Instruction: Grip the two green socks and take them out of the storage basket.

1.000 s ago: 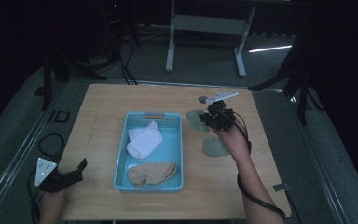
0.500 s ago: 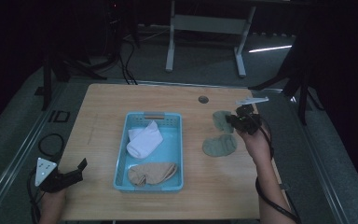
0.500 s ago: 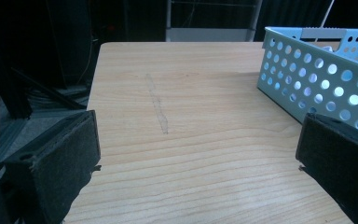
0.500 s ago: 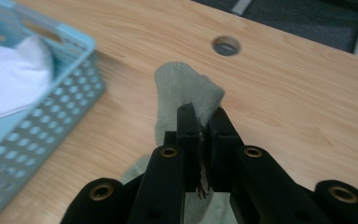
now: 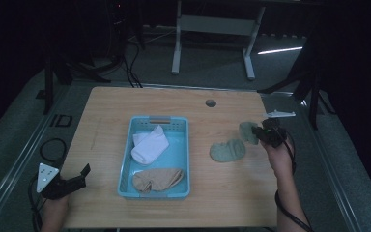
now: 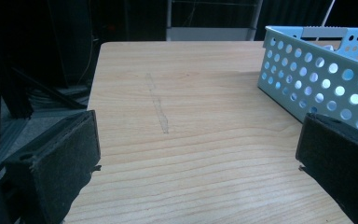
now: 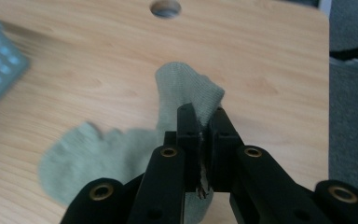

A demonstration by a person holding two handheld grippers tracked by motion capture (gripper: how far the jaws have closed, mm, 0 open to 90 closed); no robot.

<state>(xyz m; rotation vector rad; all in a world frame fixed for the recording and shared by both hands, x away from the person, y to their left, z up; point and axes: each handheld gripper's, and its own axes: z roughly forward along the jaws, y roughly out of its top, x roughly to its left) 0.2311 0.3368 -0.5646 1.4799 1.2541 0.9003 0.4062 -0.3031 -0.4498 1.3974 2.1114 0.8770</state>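
One green sock [image 7: 186, 88] pinched tight in my right gripper [image 7: 200, 123], mid-right of frame, ready for the basket [image 5: 183, 145]; left gripper [image 6: 196, 154] idles wide open.

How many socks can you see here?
3, though folds may hide more: a white sock and a tan sock in the blue basket, a green sock pinched by the right gripper.

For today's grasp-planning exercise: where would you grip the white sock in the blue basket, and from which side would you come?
Grip the white sock at its raised cuff end, nearest the far wall of the blue basket, coming straight down from above. It lies folded and bunched inside the basket, so the walls probably block a sideways approach, and the upper fold gives the jaws loose cloth to pinch.
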